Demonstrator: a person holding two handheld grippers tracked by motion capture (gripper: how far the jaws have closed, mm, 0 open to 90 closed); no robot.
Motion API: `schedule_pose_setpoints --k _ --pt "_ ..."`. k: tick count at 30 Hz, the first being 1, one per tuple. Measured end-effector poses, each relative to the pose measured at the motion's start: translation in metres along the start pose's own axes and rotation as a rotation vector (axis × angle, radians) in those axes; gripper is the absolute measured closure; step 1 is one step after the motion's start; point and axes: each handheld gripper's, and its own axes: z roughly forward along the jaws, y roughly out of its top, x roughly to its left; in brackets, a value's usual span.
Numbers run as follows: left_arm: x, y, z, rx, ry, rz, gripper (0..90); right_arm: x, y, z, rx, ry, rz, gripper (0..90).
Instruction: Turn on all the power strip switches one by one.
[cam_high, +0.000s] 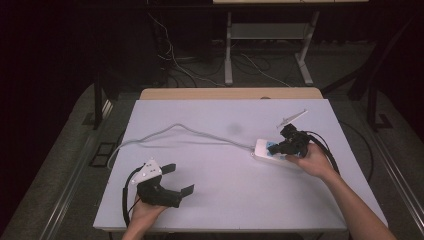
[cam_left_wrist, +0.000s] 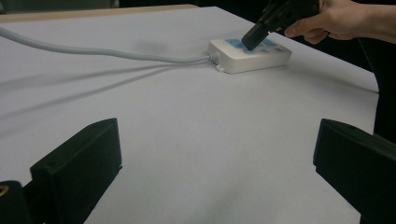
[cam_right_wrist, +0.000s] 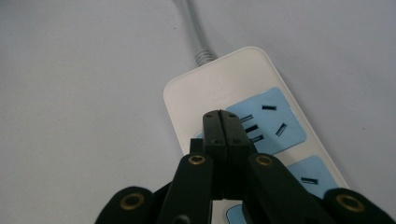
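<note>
Grey cord (cam_high: 200, 134) behind power strip (cam_high: 260, 150) — bare table (cam_high: 225, 200).

The power strip (cam_right_wrist: 219, 88) looks like smooth white plastic with a slight sheen – its socket faces matt blue. The table (cam_high: 225, 190) is matt and pale, the right gripper (cam_right_wrist: 221, 116) matt black plastic with brass-coloured rivets.

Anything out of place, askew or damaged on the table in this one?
Nothing stands out. The white power strip lies flat on the table, its grey cable trailing off the left edge, with no visible damage. The right claw is shut, its tip on the strip's top beside a blue socket. The left claw rests open, apart.
</note>
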Motion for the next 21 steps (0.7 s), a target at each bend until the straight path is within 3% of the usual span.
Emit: schedule_pose_setpoints --k 10,15,20,21 --pt "0.0003 -0.0001 0.0013 0.005 -0.001 -0.003 0.0 0.0009 -0.0001 0.0018 0.007 -0.007 -0.009 90.0" --pt "0.0008 -0.0001 0.0008 0.003 -0.001 -0.006 0.0 0.0059 0.0012 0.0028 0.030 -0.043 -0.040 90.0" --pt "0.0020 -0.0003 -0.0004 -0.001 0.000 -0.012 0.0 0.0033 0.0011 0.0015 0.029 -0.027 -0.030 90.0" --pt "0.0026 -0.0003 -0.0004 -0.001 0.001 -0.013 0.0 0.0004 0.0013 -0.0006 0.009 -0.006 -0.015 90.0"
